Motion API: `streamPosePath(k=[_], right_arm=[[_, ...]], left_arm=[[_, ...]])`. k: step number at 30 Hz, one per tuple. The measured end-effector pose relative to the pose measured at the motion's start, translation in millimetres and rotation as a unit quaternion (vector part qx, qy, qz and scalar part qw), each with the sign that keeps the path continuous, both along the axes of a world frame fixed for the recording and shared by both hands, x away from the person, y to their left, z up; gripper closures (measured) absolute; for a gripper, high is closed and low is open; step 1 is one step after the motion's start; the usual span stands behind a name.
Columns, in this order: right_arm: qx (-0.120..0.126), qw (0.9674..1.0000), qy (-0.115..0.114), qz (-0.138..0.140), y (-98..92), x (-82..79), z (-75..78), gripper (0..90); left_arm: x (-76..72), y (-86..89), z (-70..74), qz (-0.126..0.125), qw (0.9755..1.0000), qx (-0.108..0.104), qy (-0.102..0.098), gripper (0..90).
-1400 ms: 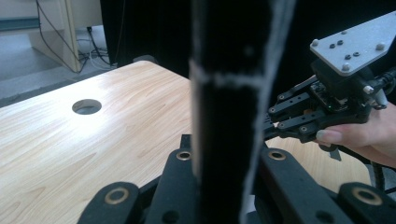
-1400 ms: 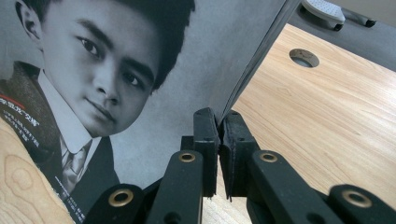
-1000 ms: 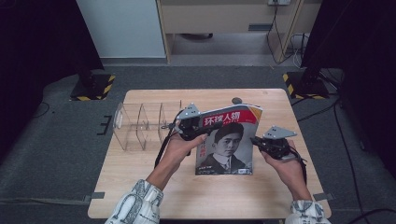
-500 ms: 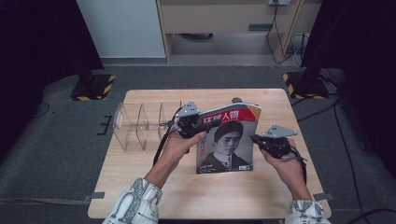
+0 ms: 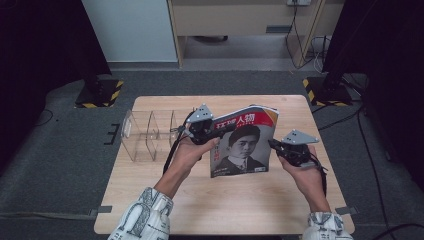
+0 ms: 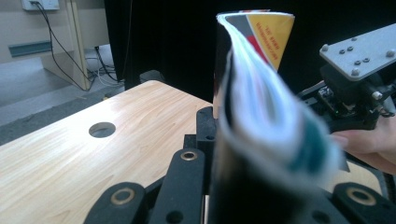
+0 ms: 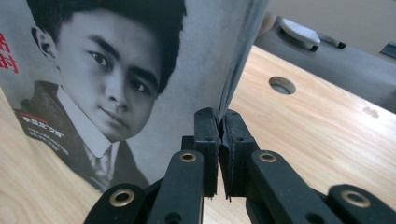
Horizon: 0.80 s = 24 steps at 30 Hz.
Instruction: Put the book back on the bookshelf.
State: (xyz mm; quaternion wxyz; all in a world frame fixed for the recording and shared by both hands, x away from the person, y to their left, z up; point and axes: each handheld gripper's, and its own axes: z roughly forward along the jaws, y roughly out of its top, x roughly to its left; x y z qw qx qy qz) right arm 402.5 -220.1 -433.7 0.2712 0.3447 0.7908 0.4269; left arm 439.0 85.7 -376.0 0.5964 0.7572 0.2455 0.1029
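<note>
On the light wooden table (image 5: 165, 200), left gripper (image 5: 220, 129) and right gripper (image 5: 272, 145) both clamp the magazine (image 5: 243, 141), held upright above the tabletop; next probably carrying it to the clear acrylic organizer (image 5: 147, 134), keeping both grips level.

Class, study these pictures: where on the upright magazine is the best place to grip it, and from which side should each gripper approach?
Probably its two side edges, as here. The magazine stands upright and thin, so each edge fits between narrow jaws. The left gripper comes from its left onto the upper edge; the right gripper comes from its right onto the mid edge. Gripping both sides should keep the floppy pages from sagging.
</note>
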Motion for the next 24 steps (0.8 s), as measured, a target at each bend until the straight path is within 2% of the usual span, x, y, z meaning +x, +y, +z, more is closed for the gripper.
streamPosePath(k=[4, 8, 10, 11, 15, 20, 24], right_arm=[[0.007, 1.0, -0.006, -0.003, 1.4, 2.0, 2.7, 87.1], [0.004, 1.0, 0.0, 0.003, 1.2, 3.2, 4.8, 87.1], [-0.001, 1.0, 0.005, 0.009, 0.0, 3.3, 6.5, 87.1], [-0.011, 0.9998, 0.008, 0.013, -0.5, 2.8, 8.6, 87.0], [-0.019, 0.9997, 0.008, 0.016, -0.7, 1.9, 9.5, 87.2], [-0.024, 0.9997, 0.001, 0.01, 0.2, 1.6, 9.5, 87.3], [-0.022, 0.9997, -0.007, 0.002, -0.8, 1.3, 10.4, 87.5]], left_arm=[[2.7, 1.7, 0.5, 0.004, 1.0, -0.007, 0.0, 84.6], [1.0, 1.9, 0.9, -0.005, 1.0, -0.008, -0.003, 85.1], [-0.6, 1.2, 1.1, -0.008, 0.9999, -0.008, -0.005, 85.0], [-1.6, 0.5, 1.2, -0.009, 0.9999, -0.007, -0.007, 85.0], [-2.0, -0.8, 0.8, -0.005, 0.9999, -0.009, -0.01, 85.1], [0.6, -2.4, 1.6, -0.002, 0.9998, -0.003, -0.018, 85.2], [4.2, -3.0, -0.8, -0.001, 0.9998, -0.01, -0.02, 85.2]])
